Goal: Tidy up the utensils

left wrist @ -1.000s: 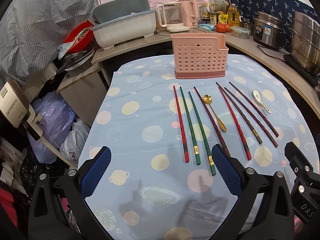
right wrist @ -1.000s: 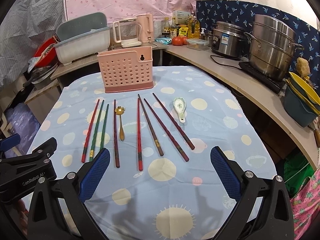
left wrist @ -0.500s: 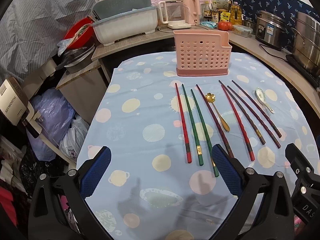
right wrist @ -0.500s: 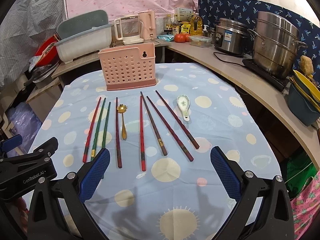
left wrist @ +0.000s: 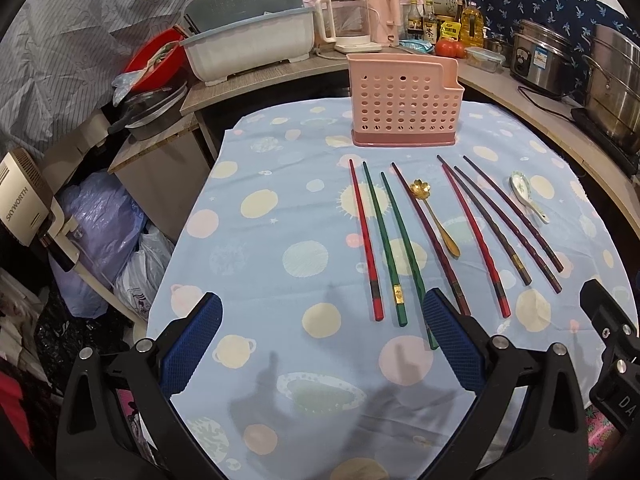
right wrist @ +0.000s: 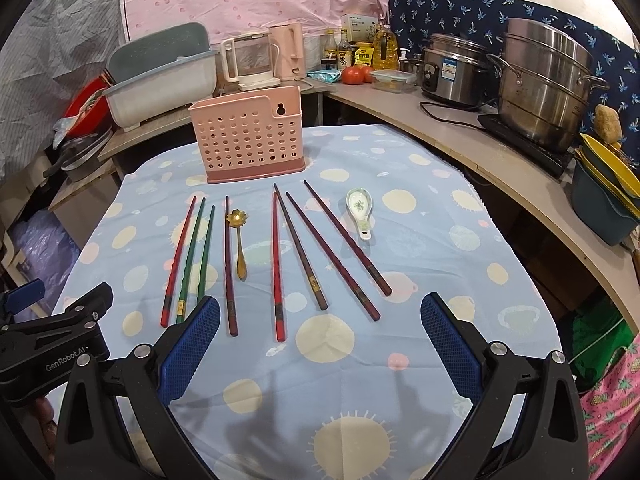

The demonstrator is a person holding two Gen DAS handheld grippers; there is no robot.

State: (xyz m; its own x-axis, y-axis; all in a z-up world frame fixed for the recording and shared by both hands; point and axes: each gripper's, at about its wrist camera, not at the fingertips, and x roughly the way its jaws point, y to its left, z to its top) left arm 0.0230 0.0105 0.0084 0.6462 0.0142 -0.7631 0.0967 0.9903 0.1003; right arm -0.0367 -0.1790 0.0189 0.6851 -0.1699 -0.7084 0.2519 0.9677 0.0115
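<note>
A pink perforated utensil holder (left wrist: 404,106) (right wrist: 250,140) stands upright at the far end of the blue spotted tablecloth (left wrist: 272,240). In front of it lie several chopsticks side by side: a red one (left wrist: 365,240), green ones (left wrist: 384,248), dark red and brown ones (right wrist: 334,250). A gold flower spoon (left wrist: 434,216) (right wrist: 239,240) lies among them. A white ceramic spoon (left wrist: 526,194) (right wrist: 360,210) lies at the right. My left gripper (left wrist: 322,344) and my right gripper (right wrist: 320,344) are both open and empty, hovering above the near ends of the chopsticks.
A curved counter (right wrist: 460,128) wraps the back and right, with steel pots (right wrist: 540,84), a rice cooker (right wrist: 452,70), kettles (right wrist: 286,52) and bottles. A dish tub (left wrist: 248,50) sits at the back left. Bags (left wrist: 104,220) lie on the floor beside the table's left edge.
Both grippers have risen and drawn slightly closer to the table, so the holder and the utensils sit lower in view. Nothing on the table has moved.
</note>
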